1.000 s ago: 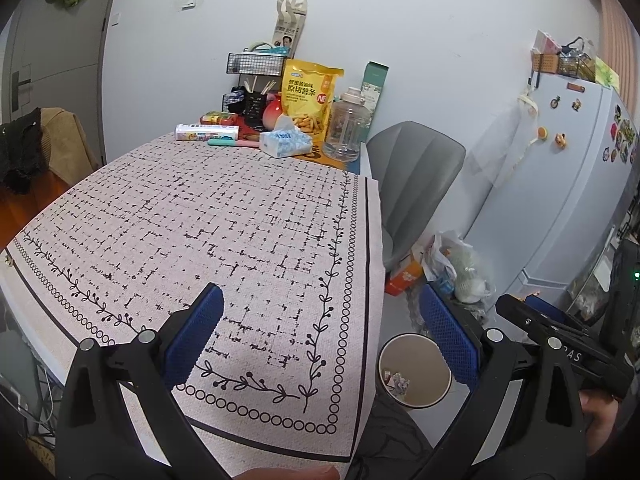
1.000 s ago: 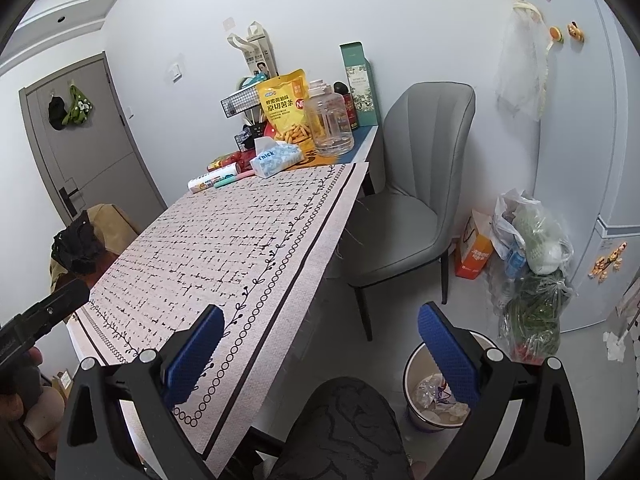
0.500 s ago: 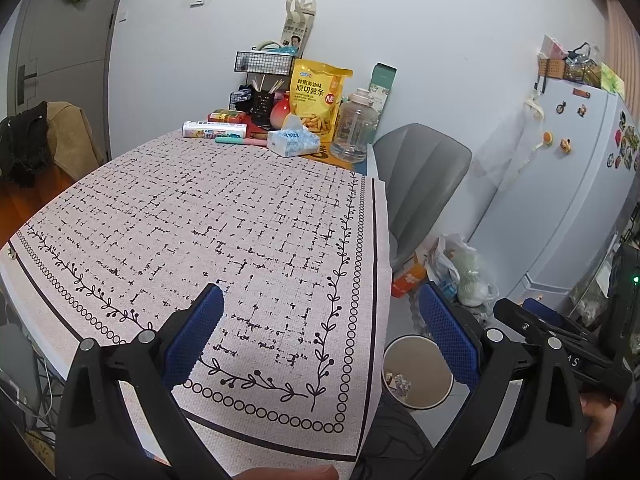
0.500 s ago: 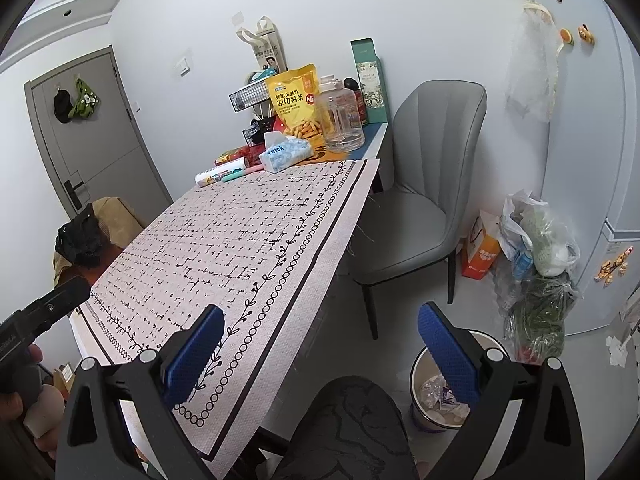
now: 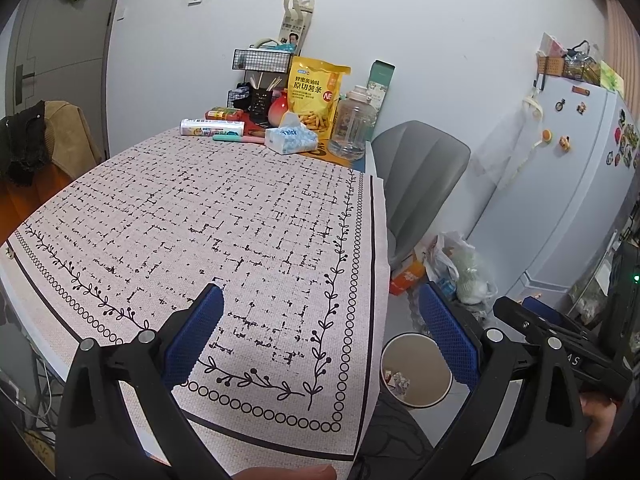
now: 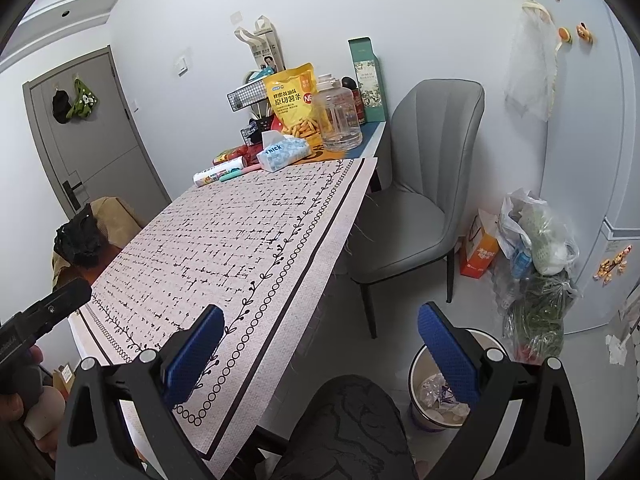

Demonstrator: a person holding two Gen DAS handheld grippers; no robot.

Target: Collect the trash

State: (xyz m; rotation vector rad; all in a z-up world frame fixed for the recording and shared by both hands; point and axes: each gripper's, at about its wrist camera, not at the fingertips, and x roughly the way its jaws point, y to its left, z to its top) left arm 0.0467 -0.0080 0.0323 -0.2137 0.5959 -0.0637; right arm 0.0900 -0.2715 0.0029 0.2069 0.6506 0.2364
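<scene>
A round trash bin stands on the floor right of the table, with scraps of trash inside; it also shows in the right wrist view. My left gripper is open and empty above the near end of the patterned tablecloth. My right gripper is open and empty, held over the table's right edge and my knee. The tablecloth carries no loose trash that I can see. The right gripper's body shows at the right in the left wrist view.
At the table's far end stand a yellow snack bag, a clear jug, a tissue pack, a wire rack and a roll. A grey chair, plastic bags and a fridge are right.
Both grippers have shifted slightly, so the table and bin sit a little lower and further right in view. Both stay open and empty.
</scene>
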